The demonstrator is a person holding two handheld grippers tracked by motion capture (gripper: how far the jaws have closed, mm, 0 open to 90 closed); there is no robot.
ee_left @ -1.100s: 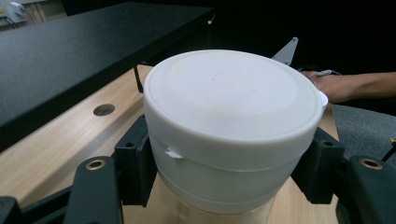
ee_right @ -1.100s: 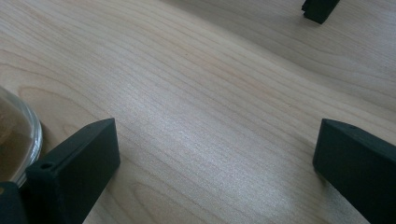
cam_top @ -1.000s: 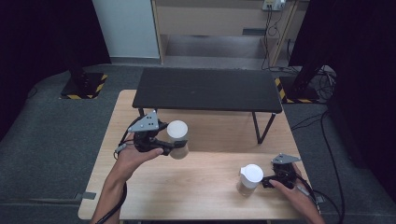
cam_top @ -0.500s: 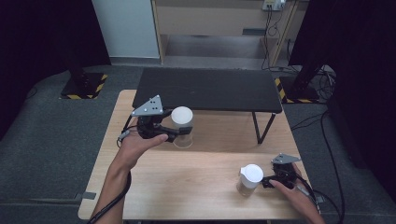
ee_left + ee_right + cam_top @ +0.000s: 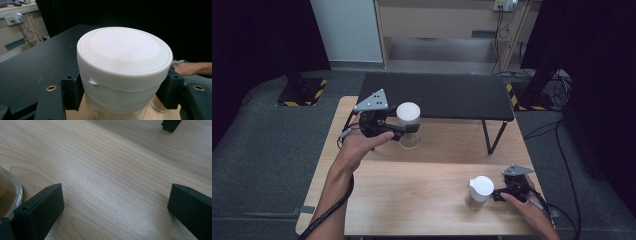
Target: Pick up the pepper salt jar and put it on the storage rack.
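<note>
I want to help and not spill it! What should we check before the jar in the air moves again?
1. Left tool shut on the lifted jar: ok, its jaws clamp just under the white lid.
2. Lid seated on that jar: ok.
3. Jar clear of the wooden table: ok, it hangs above the wood.
4. Black shelf ahead bare: ok as far as it shows.
5. Second jar standing upright near the right tool: ok.
6. Right tool free: ok, its jaws stand open over the wood, with the second jar's glass beside one jaw, not between them.
</note>
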